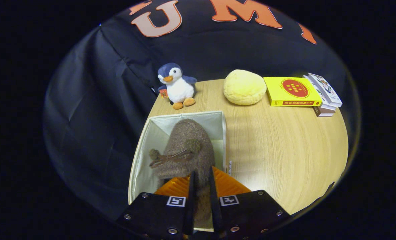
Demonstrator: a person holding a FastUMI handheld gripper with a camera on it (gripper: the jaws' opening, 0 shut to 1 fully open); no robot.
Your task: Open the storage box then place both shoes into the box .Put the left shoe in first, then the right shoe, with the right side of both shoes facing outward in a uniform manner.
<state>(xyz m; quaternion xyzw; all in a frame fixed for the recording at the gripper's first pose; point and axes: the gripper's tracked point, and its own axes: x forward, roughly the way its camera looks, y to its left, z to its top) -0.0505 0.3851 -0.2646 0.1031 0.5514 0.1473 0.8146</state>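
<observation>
Shoe, a fuzzy brown slipper with a bow and pom-poms on top, sits inside the open box, its toe pointing away toward the box's far wall. Its heel end runs back between the fingers of the hand-held gripper, and the two fingers stand close together with the fuzzy heel squeezed between them, so the hand-held gripper is clamped on the shoe. The fingers reach down over the near edge of the box. Whether the shoe's sole rests on the box floor cannot be told.

The box is a pale fabric bin with a cream lining, open at the top, standing at the near left corner of the bench. Its left wall lies along the bench's left edge, next to the dark cloth wall.

Beyond the box, near the far left corner of the bench, a plush penguin stands upright, facing toward the box. To its right, well apart from the box, lies a round yellow cushion. Just beside the cushion on its right lies a yellow book, flat on the bench, and touching that book's right side is a small stack of books at the far right corner.
</observation>
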